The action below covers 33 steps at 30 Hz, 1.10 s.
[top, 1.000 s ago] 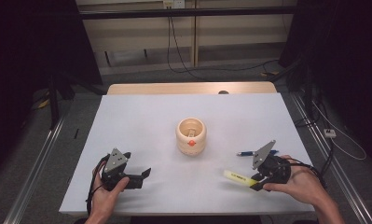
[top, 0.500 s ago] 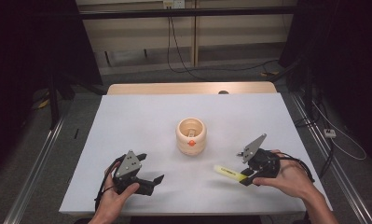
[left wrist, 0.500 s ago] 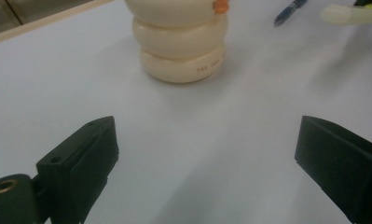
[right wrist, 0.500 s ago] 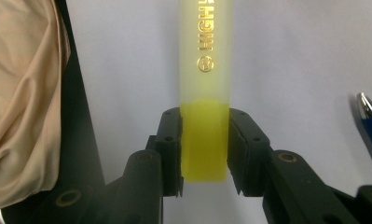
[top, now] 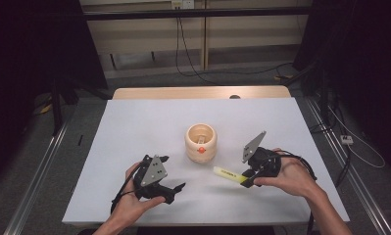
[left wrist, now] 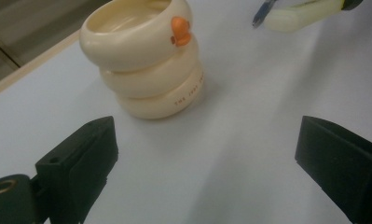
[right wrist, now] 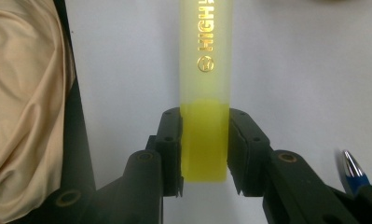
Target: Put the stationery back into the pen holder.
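A cream stacked-ring cup (top: 201, 143) with an orange duck beak stands mid-table. Close right of it, my right gripper (top: 246, 179) is shut on the capped end of a yellow highlighter (top: 228, 173), which points left toward the cup's base. In the right gripper view both jaws of the right gripper (right wrist: 204, 150) press the highlighter (right wrist: 205, 93) from either side. My left gripper (top: 173, 172) is open and holds nothing, front left of the cup. In the left gripper view the cup (left wrist: 144, 60) stands ahead of the left gripper (left wrist: 207, 154), with the highlighter (left wrist: 305, 13) beyond.
A blue pen (right wrist: 354, 169) lies on the white table (top: 144, 122) beside the right gripper; its tip (left wrist: 263, 10) sits by the highlighter. A pale wooden strip (top: 198, 93) runs along the table's far edge. Cables trail on the floor behind.
Both grippers have moved inward toward the cup. The right one carried the highlighter leftward; the left one slid right and stays open.
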### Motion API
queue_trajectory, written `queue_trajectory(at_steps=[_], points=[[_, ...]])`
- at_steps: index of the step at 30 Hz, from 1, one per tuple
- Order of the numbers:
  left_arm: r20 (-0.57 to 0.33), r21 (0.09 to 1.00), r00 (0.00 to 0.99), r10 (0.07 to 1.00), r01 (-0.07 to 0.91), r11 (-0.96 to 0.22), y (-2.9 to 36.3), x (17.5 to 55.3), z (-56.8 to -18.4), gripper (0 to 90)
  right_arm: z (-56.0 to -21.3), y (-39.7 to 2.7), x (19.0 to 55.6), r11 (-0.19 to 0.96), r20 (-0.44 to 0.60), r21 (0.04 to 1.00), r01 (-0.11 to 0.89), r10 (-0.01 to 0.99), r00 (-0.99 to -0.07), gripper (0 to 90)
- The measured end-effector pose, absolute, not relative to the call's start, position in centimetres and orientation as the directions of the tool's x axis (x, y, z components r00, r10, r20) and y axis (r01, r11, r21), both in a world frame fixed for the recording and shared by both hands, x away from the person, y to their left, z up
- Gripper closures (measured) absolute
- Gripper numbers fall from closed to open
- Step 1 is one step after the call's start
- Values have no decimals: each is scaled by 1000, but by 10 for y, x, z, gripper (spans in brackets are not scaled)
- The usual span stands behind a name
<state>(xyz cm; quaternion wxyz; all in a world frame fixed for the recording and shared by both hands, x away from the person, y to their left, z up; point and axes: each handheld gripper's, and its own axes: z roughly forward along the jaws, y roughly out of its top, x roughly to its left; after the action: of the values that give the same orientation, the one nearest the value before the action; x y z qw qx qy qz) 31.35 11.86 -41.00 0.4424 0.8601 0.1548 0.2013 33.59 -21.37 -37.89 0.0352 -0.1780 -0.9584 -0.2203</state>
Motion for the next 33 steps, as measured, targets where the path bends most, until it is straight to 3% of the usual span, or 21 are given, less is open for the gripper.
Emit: queue_trajectory(at_steps=[7, 10, 15, 19, 23, 33], points=[[262, 797, 877, 403, 38, -603, 104, 315, -414, 57, -380, -203, 339, 845, 152, 412, 341, 305, -940, 668], [357, 753, 858, 368, -31, -658, 97, 314, -414, 57, -380, -198, 340, 851, 159, 404, 335, 296, -942, 668], [439, 699, 842, 313, -100, -709, 83, 315, -415, 64, -379, -189, 344, 858, 149, 397, 326, 290, -945, 668], [557, 622, 783, 275, -175, -763, 74, 314, -418, 90, -376, -184, 344, 862, 117, 399, 312, 289, -950, 668], [599, 599, 758, 260, -207, -774, 66, 310, -423, 96, -376, -179, 345, 867, 114, 392, 308, 286, -951, 668], [763, 422, 630, 141, -322, -847, 47, 294, -420, 138, -373, -162, 345, 878, 82, 379, 291, 282, -956, 668]])
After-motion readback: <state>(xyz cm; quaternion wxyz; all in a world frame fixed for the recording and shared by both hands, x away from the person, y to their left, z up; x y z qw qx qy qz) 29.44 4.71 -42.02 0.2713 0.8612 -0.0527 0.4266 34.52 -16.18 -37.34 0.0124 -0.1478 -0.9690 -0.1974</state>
